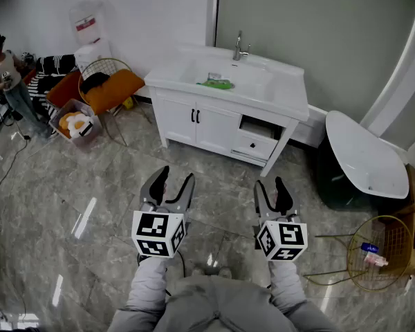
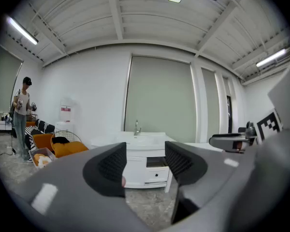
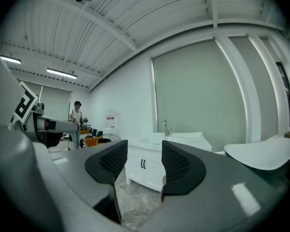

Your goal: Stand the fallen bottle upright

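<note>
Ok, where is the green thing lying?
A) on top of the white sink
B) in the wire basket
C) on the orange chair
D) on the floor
A: the green thing lies flat on top of the white sink, out in front of the tap, not on the floor or in a basket.
</note>
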